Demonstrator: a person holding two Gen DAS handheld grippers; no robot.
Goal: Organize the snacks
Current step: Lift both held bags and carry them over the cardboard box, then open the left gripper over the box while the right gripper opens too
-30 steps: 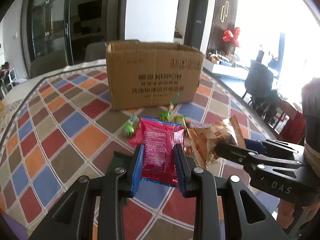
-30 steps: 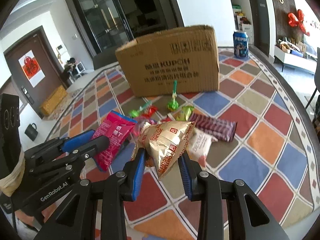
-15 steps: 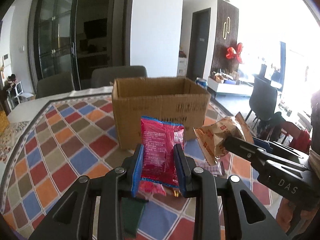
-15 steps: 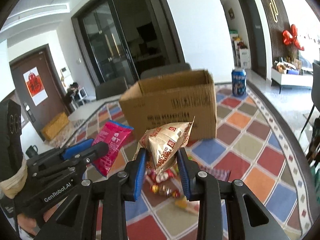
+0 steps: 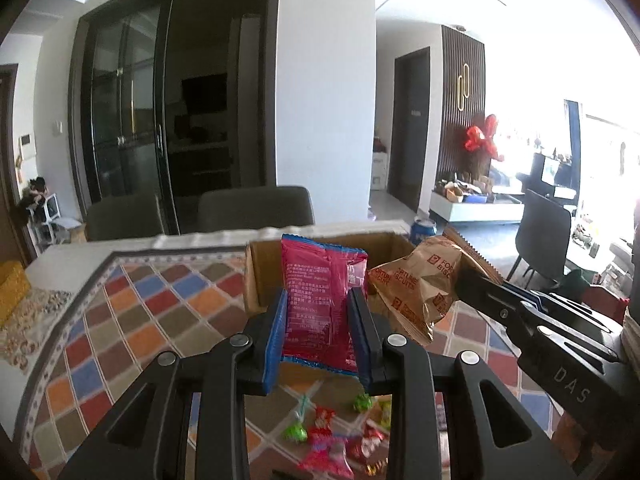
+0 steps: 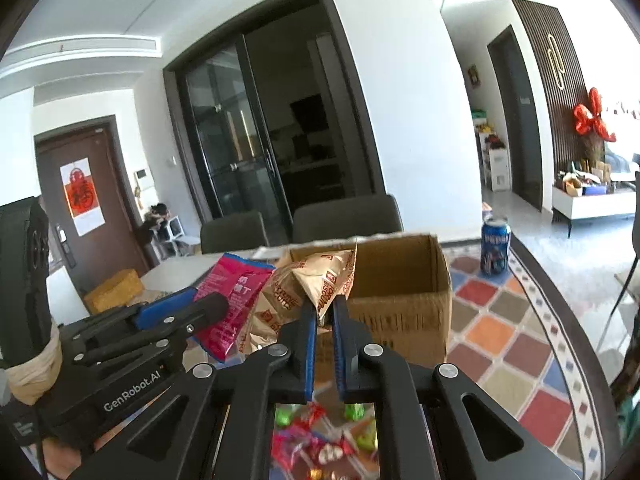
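— Both packets have come up off the tablecloth since the earlier view. The pink snack packet (image 5: 320, 300) and the tan fortune biscuit bag (image 5: 416, 292) were down among the loose sweets; now they hang in the air at about the height of the cardboard box (image 6: 400, 280) rim, just in front of its open top.

— How are they held?

— The left gripper (image 5: 320, 340) pinches the pink packet by its lower half between the blue pads, the packet standing upright. The right gripper (image 6: 325, 344) is clamped nearly shut on the biscuit bag, catching only a thin edge of it; the rest of the bag bulges out to the left of the jaws, against the pink packet.

— So the right jaws have narrowed?

— Yes, a second ago they stood wider around the bag's body; now they are squeezed almost together on the foil. That looks a slimmer hold, and the bag may slip or swing.

— What remains on the table?

— The small wrapped candies (image 5: 320, 436), green and red, lie below the grippers on the checked tablecloth (image 5: 120, 320). A blue soda can (image 6: 495, 248) stands beside the box, apart from it.

— And the task?

— Judging by this, both packets are lifted and heading for the box; neither is over the opening yet, and the candies are still to be gathered.
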